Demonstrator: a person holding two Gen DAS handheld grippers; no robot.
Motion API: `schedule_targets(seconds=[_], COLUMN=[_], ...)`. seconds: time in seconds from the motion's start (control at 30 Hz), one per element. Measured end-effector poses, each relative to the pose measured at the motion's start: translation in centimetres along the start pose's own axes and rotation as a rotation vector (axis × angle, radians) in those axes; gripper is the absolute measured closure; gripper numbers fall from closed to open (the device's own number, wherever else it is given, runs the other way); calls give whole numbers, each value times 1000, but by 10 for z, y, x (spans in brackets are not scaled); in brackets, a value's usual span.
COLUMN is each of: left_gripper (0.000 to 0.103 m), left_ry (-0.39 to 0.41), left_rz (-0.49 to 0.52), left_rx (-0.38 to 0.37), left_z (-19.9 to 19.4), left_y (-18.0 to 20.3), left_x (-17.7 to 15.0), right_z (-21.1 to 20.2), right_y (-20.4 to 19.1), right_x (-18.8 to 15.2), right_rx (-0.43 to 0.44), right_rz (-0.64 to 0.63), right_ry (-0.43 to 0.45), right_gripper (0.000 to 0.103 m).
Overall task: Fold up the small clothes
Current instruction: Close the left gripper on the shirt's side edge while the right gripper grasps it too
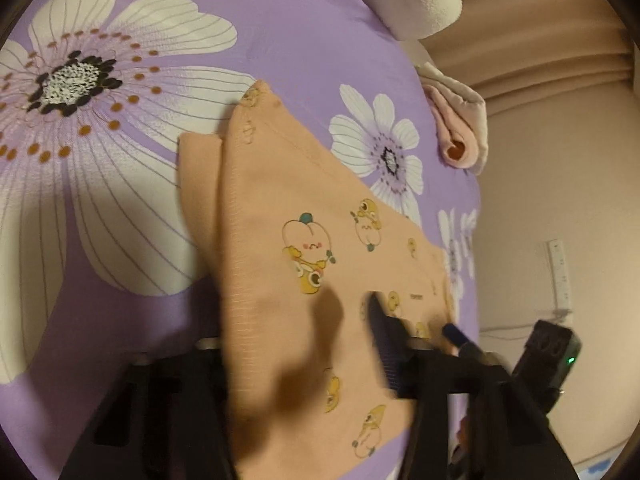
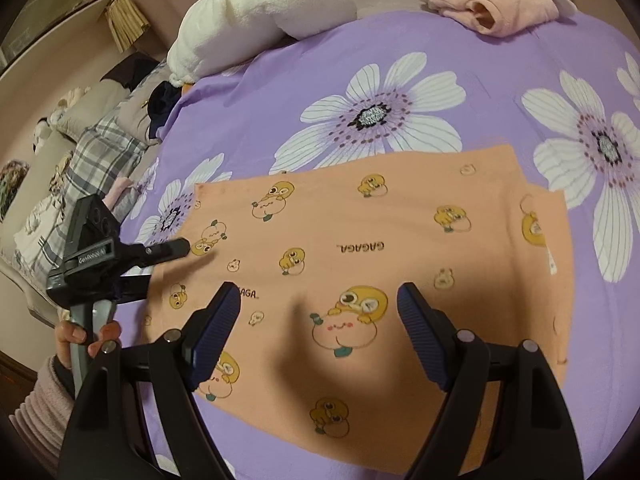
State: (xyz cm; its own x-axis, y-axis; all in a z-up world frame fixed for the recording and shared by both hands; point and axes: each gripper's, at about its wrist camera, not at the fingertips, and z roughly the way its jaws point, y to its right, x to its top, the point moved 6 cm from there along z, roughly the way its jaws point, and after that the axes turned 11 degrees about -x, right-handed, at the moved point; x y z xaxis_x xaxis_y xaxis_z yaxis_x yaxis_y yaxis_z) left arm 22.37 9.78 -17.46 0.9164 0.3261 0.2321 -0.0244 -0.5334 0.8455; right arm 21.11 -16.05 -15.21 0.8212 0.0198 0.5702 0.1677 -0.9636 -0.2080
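**Left tool at the garment's side edge, right tool waiting above**

A small peach garment (image 2: 360, 240) printed with cartoon chicks lies nearly flat on a bed, on a purple flowered sheet (image 2: 280, 92). One end already shows a folded-under layer, stepped at its edge.

The left tool (image 2: 176, 249) reaches in at the garment's side edge, its jaws narrow. In its own view the cloth drapes over one finger, which suggests a pinch on the edge ready for lifting, though whether the pads actually press the fabric cannot be told. A person's hand (image 2: 80, 336) grips its handle.

The right tool (image 2: 318, 312) hovers over the near middle of the garment with jaws wide and nothing between them, probably waiting to pin or take the opposite edge.

The sheet beyond the garment is open, leaving room to carry the edge across. A white plush bundle (image 2: 256, 12) and a pink folded cloth (image 2: 492, 8) sit well apart at the far side.
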Motion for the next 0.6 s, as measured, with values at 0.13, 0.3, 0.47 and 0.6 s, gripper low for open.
schedule_targets(seconds=[0.13,0.3,0.47,0.6], left_gripper=[90,94,94,94], left_ry=[33,55,40,30], left_rz=[-15,74,150,168], left_rx=[55,91,121,144], left_z=[-7,-14,-13,-9], left_y=[-5,19,43,50], left_x=[0,0,-2,-2], right_z=[9,43,86,96], right_y=[-9,-25,-33,-36], right_x=[11,26,41,43], right_rx=[-31,-100,-136,-168], right_rz=[-55,-127,-117,-129], right_ry=[6,-23,-64,-85], right_gripper=[42,73,86,86])
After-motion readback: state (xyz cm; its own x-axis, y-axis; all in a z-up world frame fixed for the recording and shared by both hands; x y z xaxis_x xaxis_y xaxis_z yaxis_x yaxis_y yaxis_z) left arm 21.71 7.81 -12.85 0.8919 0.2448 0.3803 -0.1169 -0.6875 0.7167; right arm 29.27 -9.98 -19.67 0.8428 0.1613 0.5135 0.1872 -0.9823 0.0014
